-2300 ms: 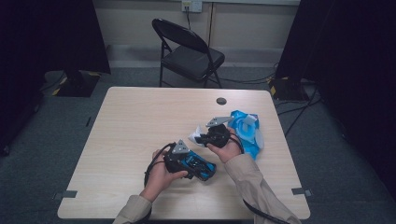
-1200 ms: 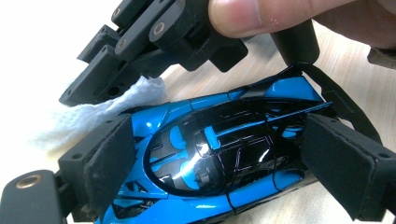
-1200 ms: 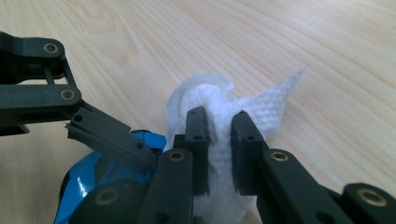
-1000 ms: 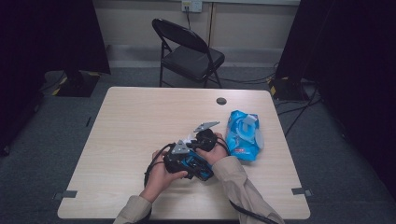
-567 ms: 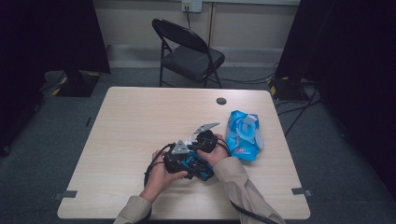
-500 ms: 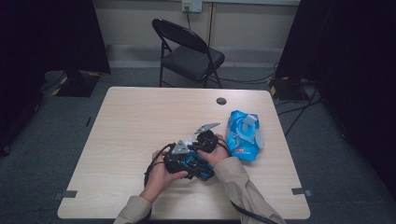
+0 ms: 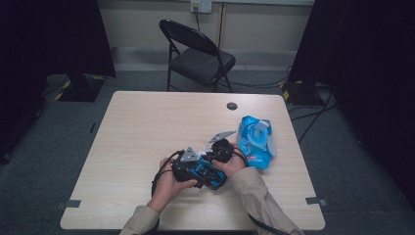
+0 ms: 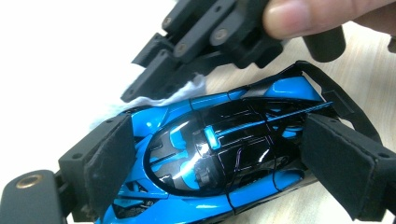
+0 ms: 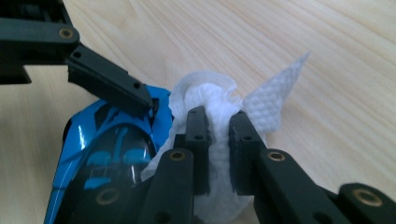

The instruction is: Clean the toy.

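A black folding chair (image 7: 198, 54) is seen standing beyond the far edge of the pale wooden surface (image 7: 147, 132). A round cable hole (image 7: 232, 105) is set near that far edge. Cables (image 7: 313, 110) are trailed across the grey floor (image 7: 58, 137) at right.

Right gripper (image 9: 217, 140) rose from bottom of right gripper view, black jaws nearly together, pinched on a crumpled white wipe (image 9: 210, 98). Wipe bunched up above the jaw tips, one flat embossed corner stuck out to the right over the wood table (image 9: 289, 32). Wipe's left side touched the blue-and-black toy car (image 9: 100, 154), which sat bottom-left w/ glossy dark canopy. Left gripper (image 9: 79, 56) came in from top-left, one black jaw arm slanted down, tip on the car's upper edge just beside the wipe. Its other jaw out of frame.
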